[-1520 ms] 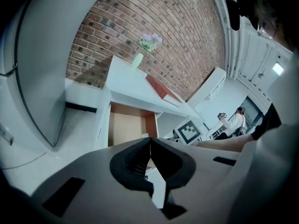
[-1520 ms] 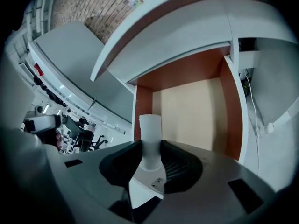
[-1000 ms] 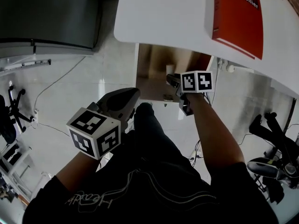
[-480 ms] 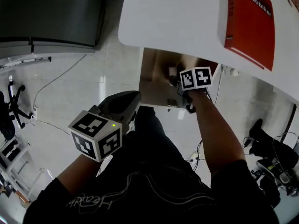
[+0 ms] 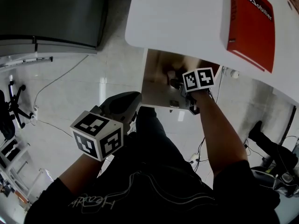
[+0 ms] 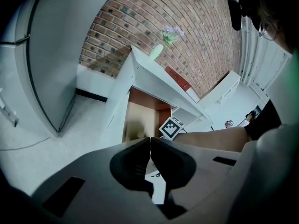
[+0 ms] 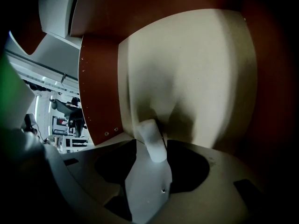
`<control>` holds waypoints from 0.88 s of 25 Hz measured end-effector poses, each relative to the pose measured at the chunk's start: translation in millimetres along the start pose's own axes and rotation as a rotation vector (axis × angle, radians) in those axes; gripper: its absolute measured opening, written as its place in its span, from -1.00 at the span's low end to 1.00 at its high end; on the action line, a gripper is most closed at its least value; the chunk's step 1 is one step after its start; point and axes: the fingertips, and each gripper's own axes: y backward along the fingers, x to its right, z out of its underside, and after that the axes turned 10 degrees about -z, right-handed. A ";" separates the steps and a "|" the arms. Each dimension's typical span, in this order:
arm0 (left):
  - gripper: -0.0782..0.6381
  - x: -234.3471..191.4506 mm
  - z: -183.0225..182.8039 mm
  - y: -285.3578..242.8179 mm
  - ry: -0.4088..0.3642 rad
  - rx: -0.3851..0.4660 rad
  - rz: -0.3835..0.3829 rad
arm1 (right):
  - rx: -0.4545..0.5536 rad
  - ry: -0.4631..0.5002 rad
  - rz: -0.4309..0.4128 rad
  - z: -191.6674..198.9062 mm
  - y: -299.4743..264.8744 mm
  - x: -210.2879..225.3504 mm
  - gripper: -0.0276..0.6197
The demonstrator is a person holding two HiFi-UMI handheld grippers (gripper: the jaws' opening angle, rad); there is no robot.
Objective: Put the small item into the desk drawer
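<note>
The desk drawer (image 5: 156,90) stands pulled out under the white desk (image 5: 177,17). My right gripper (image 5: 176,83) reaches down into it. In the right gripper view a small white cylinder (image 7: 150,135) lies between the jaws of that gripper (image 7: 152,146), just above the drawer's pale floor (image 7: 201,73). The jaws are opening and a gap shows beside the cylinder. My left gripper (image 5: 125,102) hangs lower left of the drawer over the person's lap. Its jaws (image 6: 150,146) are shut with nothing between them.
A red book (image 5: 250,24) lies on the desk top at the right. The drawer's brown side wall (image 7: 98,87) rises to the left of the right gripper. A grey cabinet (image 5: 51,17) stands at the left. Office chair bases (image 5: 9,111) and cables lie on the floor.
The right gripper has stayed down in the drawer, shifting slightly further in. The left gripper has kept its place, still shut.
</note>
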 end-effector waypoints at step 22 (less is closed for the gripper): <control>-0.72 73.3 -29.3 117.8 -0.148 0.165 0.119 | 0.597 0.440 -0.173 14.1 223.1 -267.5 -0.61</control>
